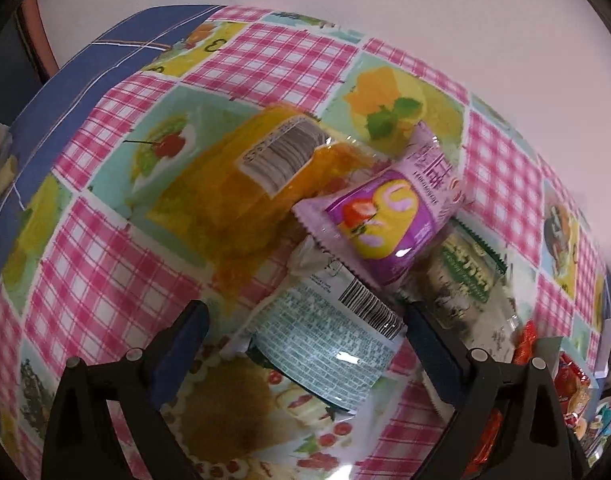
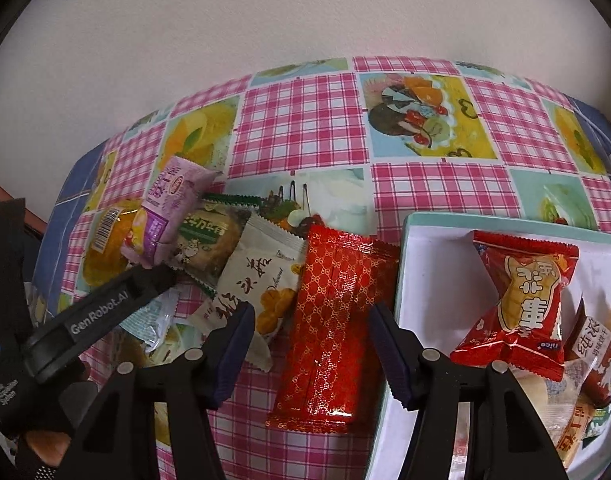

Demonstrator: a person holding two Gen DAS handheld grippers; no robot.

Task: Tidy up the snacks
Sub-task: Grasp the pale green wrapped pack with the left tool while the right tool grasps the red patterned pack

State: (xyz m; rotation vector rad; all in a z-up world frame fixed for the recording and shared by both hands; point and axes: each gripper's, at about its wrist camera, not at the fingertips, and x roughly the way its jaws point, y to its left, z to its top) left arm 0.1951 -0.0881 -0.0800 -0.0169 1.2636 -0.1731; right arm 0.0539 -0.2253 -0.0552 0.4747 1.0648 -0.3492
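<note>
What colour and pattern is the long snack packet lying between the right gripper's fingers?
The long snack packet is red with a fine gold lattice print, clearest in the right wrist view.

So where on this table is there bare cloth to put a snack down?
Bare tablecloth lies behind the red patterned packet, between the wall and the box. The left is crowded with the purple packet and overlapping snacks.

A home table (plain wall behind) under a fruit-print checked tablecloth (image 2: 297, 120).
</note>
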